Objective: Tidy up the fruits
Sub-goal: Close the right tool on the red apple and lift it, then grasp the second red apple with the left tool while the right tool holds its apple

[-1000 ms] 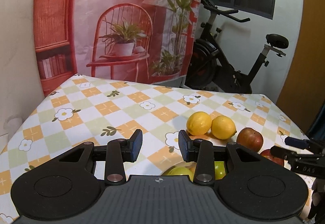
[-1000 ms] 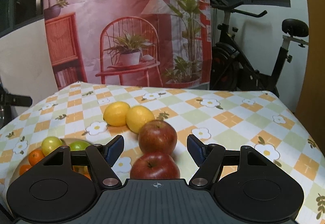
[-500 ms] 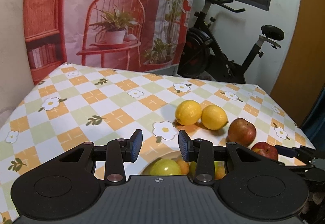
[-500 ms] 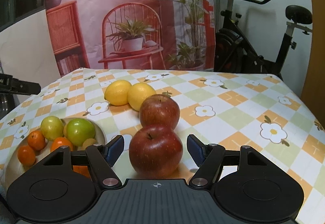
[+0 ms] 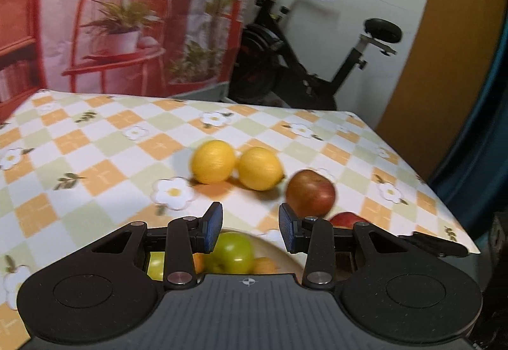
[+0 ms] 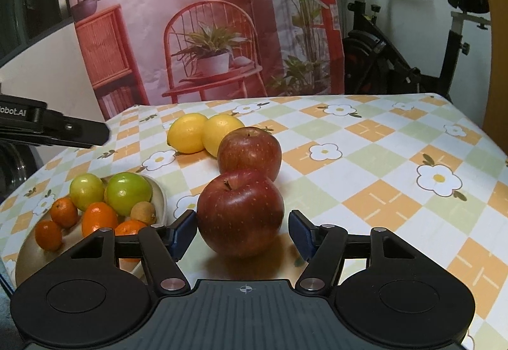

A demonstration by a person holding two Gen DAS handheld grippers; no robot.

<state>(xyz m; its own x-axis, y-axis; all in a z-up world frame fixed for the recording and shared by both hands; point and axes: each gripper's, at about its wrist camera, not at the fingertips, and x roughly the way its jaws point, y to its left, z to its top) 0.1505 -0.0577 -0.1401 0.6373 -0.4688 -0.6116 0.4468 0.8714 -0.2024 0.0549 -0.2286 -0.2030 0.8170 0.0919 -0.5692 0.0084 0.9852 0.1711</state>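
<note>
My right gripper (image 6: 243, 231) is spread wide with the near apple (image 6: 240, 212) sitting between its fingers; the left pad looks to touch the skin, the right pad stands clear. Just beyond it sits the second apple (image 6: 249, 153), then two lemons (image 6: 203, 132). My left gripper (image 5: 250, 224) hangs open and empty above the bowl (image 5: 282, 254), a green fruit (image 5: 233, 251) below its left finger.

Two apples (image 6: 240, 212), two lemons (image 6: 187, 132), two green fruits (image 6: 128, 193), perhaps five oranges (image 6: 99, 219).
</note>
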